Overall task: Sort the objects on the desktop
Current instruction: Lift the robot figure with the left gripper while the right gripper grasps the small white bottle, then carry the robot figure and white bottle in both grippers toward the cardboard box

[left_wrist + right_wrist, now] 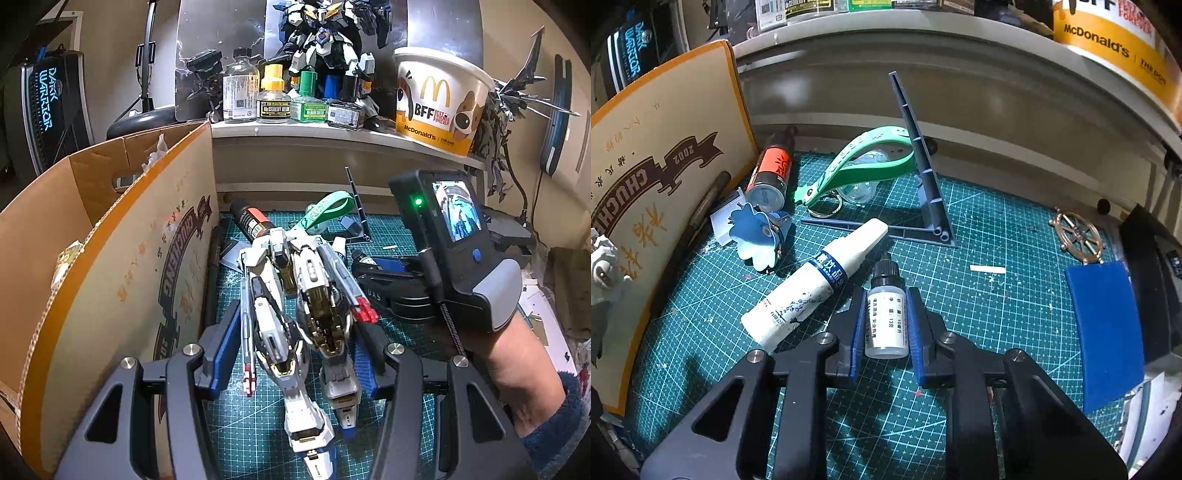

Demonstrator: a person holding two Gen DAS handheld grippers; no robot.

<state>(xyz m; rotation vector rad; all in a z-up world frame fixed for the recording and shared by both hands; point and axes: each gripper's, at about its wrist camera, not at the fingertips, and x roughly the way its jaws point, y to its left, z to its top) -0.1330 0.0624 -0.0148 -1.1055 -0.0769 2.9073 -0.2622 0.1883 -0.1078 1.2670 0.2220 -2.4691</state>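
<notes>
The left hand-held gripper [293, 360] grasps a white, gold and blue robot model [301, 317] between its blue pads, holding it over the green cutting mat [255, 424] on the table, beside a cardboard box [110, 258]. The right hand-held gripper [886, 325] is clenched on a small dropper bottle [886, 317] with a black cap, lying on the mat just beside a white tube [812, 284].

Green cutting mat [997, 321] strewn with white tube [809, 284], blue sponge [1104, 332].
</notes>
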